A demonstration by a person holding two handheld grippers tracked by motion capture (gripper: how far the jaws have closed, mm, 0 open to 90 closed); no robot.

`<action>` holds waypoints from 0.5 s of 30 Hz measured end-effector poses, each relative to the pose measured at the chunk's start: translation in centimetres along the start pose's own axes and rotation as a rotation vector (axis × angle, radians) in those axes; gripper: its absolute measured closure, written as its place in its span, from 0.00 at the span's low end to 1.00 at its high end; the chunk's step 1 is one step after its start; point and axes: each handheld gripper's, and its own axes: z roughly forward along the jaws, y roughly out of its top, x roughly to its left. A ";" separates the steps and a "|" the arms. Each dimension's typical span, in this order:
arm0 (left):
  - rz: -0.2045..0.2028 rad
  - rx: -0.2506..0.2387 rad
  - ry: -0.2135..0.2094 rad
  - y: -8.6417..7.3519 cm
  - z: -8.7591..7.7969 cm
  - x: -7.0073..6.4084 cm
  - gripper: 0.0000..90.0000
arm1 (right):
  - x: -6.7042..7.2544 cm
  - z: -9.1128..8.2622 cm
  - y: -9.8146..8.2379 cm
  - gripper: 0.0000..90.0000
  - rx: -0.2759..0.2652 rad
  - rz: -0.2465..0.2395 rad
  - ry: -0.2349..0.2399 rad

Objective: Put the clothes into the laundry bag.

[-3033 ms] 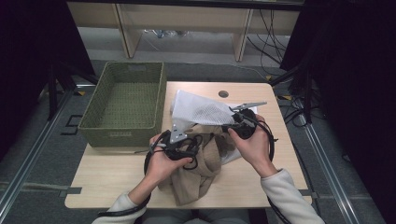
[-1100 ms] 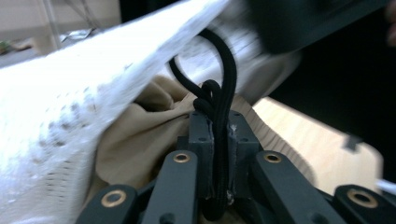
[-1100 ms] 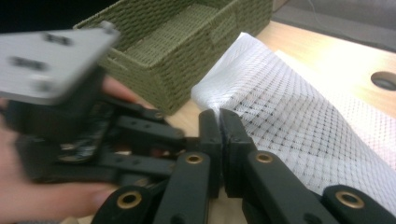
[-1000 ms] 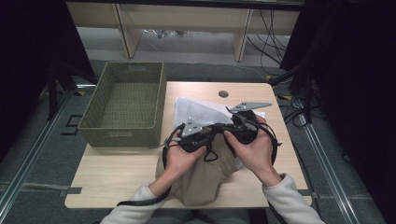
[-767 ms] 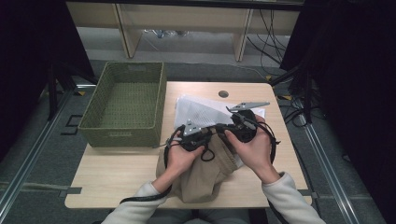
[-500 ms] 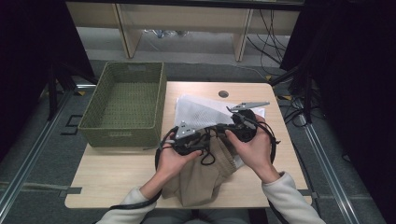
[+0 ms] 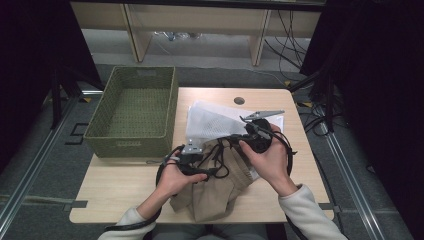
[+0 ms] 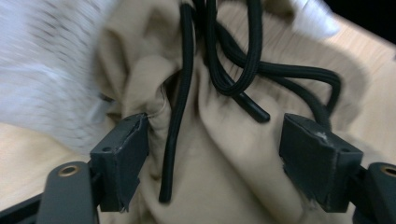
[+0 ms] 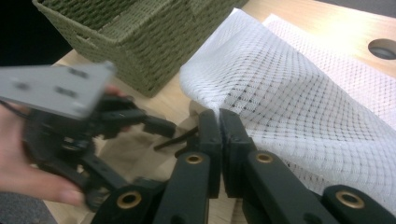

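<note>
Table (image 7: 125, 195) as reference: basket (image 7: 132, 117) on its left rear corner. Mesh bag (image 7: 212, 122) right of the basket, mid-table. Cloth (image 7: 215, 195) before the mesh bag, at the table's front edge, overlapping it.

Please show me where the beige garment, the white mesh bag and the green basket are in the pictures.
Beige garment (image 8: 224, 154): left gripper view, on the cloth between the open jaws.
White mesh bag (image 9: 299, 93): right gripper view, on the middle of its raised mesh.
Green basket (image 7: 132, 144): high view, on its near wall.
</note>
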 end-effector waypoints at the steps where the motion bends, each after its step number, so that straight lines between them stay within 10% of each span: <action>1: 0.007 0.027 0.013 -0.1 0.6 -0.1 0.33 | -0.1 0.1 0.0 1.00 0.011 -0.004 0.001; 9: 0.037 0.116 0.005 -0.6 2.8 -1.1 0.77 | -0.1 0.5 -0.1 1.00 0.023 -0.016 0.002; 15: -0.024 0.052 -0.048 -0.3 1.9 -1.2 0.92 | 0.0 0.4 -0.1 1.00 0.025 -0.017 0.003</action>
